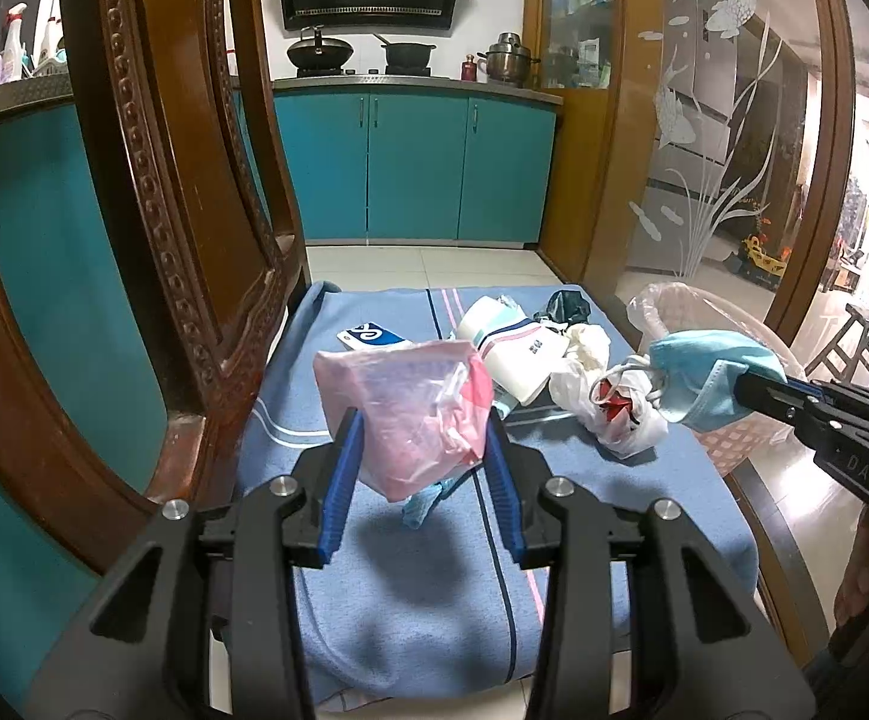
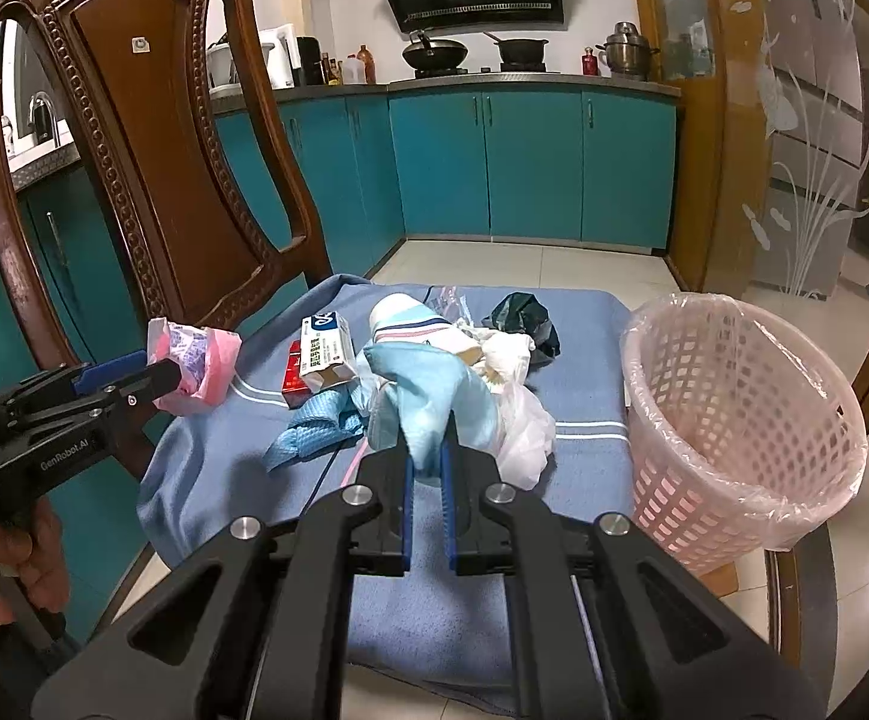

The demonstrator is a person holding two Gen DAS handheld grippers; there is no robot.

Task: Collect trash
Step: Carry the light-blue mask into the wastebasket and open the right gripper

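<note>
Left gripper point(image 1: 422, 450): jaws closed partway on a crumpled pink bag point(image 1: 407, 414), held clear above the blue cloth point(image 1: 410, 588). Right gripper point(image 2: 428, 468): jaws pinched nearly together on a blue face mask point(image 2: 434, 396), lifted beside the lined pink basket point(image 2: 740, 420).

Handling, as judged: both are light, limp and crushable. The bag film is slick, so grip a bunched fold rather than a single layer. The mask is soft fabric; take the body, not the ear loops, which would dangle and snag the basket rim.

Count left on the cloth:
- white bag point(image 2: 524, 426) with red inside: one
- carton point(image 2: 329, 351): one
- red pack point(image 2: 295, 375): one
- blue rag point(image 2: 314, 435): one
- striped paper cup point(image 2: 410, 318): one
- dark bag point(image 2: 524, 315): one
- crumpled white paper: number unclear

Basket: one, beside the pile.
</note>
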